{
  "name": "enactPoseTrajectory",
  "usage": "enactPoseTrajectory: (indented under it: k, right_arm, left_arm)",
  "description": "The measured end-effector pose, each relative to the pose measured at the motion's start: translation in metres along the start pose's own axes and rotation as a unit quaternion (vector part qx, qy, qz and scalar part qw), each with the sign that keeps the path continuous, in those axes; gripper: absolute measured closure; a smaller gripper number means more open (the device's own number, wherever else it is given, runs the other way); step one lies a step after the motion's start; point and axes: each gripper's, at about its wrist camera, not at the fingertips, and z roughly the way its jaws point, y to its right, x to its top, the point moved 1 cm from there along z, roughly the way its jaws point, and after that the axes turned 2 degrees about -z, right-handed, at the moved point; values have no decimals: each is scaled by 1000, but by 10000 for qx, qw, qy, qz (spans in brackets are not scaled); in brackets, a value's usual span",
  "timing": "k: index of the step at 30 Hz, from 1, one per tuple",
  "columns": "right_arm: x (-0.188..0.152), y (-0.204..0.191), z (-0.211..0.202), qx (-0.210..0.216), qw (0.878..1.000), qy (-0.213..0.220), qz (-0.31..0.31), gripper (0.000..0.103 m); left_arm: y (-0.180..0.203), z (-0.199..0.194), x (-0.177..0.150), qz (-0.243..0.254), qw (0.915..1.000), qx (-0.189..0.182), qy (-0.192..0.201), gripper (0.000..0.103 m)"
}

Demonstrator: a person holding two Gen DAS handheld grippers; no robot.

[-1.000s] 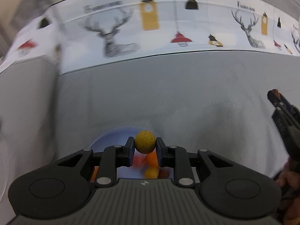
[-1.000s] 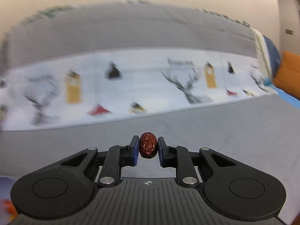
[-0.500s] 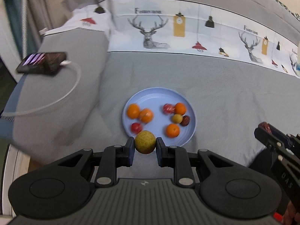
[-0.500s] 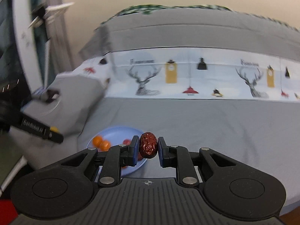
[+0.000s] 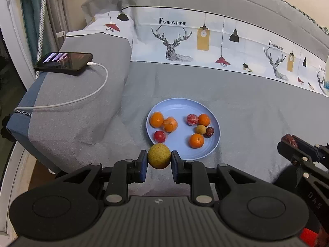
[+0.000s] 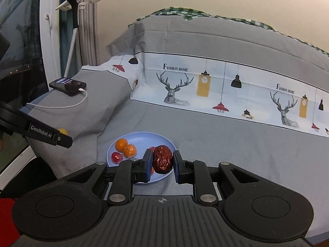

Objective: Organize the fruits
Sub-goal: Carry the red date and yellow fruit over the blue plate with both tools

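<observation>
A yellow-green fruit (image 5: 159, 156) is clamped in the left tongs (image 5: 159, 160) above the blue plate's (image 5: 181, 108) near rim. A wrinkled red date (image 6: 162, 159) is gripped by the right tongs (image 6: 162, 164). Only the left view shows the whole plate.

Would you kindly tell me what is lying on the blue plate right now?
The plate holds three oranges, two red fruits, a small yellow fruit and a date. Its near rim is covered by the left gripper's yellow fruit.

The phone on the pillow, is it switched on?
On: the phone shows a lit screen, with a white cable plugged in.
</observation>
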Motion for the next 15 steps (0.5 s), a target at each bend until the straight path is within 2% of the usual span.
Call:
enactPoseTrajectory:
  k: [15]
  right_arm:
    - [4, -4, 16, 100, 9995, -219, -186, 81]
  left_arm:
    - [5, 16, 8, 5, 9997, -72, -223, 77]
